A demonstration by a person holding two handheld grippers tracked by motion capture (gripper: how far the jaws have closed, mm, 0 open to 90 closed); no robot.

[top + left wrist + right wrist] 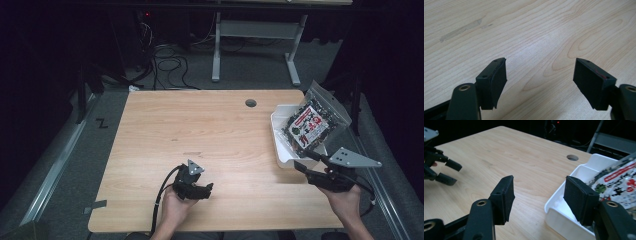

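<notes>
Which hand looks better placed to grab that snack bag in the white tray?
The right. Its hand-held gripper hangs open beside the white tray holding the snack bag. The left hand-held gripper sits open over bare table, far across from it.

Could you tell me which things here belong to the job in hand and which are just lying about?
In the job:
- snack bag, lying in the tray
- white tray at the table's right edge
- right gripper, open, close to the tray
- left gripper, open over bare wood

Lying about:
- table with its cable hole
- cables on the floor
- grey stand behind
</notes>
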